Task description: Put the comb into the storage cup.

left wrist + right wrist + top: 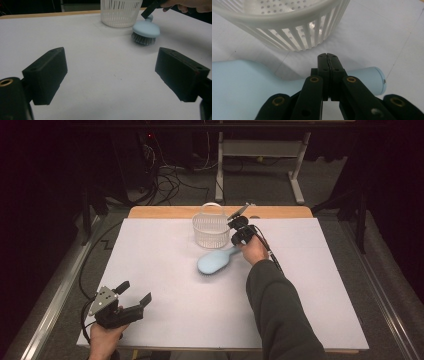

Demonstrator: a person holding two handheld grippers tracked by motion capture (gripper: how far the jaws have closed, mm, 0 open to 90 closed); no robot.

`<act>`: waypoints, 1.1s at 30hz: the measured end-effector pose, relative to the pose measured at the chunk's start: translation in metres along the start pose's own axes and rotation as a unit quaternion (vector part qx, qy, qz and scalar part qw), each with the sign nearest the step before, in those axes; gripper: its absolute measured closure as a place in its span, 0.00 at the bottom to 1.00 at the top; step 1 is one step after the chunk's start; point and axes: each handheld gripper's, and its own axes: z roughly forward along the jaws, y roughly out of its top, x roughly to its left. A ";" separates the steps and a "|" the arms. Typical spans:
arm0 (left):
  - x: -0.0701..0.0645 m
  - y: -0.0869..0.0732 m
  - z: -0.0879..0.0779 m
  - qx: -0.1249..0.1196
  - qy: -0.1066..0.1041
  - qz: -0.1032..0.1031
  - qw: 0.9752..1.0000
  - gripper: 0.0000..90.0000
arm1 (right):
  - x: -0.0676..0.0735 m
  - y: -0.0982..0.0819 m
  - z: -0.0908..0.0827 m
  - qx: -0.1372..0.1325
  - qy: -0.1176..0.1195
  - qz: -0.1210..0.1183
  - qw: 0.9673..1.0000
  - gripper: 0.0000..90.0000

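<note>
A light blue brush lies bristles down on the white sheet, its handle pointing right toward my right hand. Just behind it stands a white slotted basket, empty as far as I can see. My right gripper is shut, jaws pressed flat together, hovering right over the brush handle with the basket close ahead. Nothing is between its jaws. Near the front left corner my left gripper stands open and empty, facing the brush and the basket from afar.
The white sheet covers a wooden table whose back edge shows behind the basket. Cables trail from both grippers. Beyond the table are a dark floor, loose cables and a metal frame.
</note>
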 end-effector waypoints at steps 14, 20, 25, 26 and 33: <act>0.000 0.000 0.000 -0.001 0.001 -0.001 1.000 0.11 | 0.002 -0.005 0.000 0.013 0.004 -0.012 1.000 1.00; 0.000 0.000 0.000 0.000 0.002 -0.001 1.000 0.11 | 0.005 -0.007 -0.002 0.018 0.010 -0.017 1.000 1.00; 0.001 0.000 0.000 -0.001 0.002 -0.002 1.000 0.11 | 0.006 -0.007 -0.002 0.023 0.015 -0.020 0.999 1.00; 0.001 0.000 0.000 -0.001 0.002 -0.001 1.000 0.11 | 0.007 -0.007 -0.002 0.023 0.016 -0.022 0.999 1.00; 0.001 0.000 0.000 -0.001 0.001 0.000 1.000 0.11 | 0.010 -0.009 -0.003 0.028 0.022 -0.024 0.999 1.00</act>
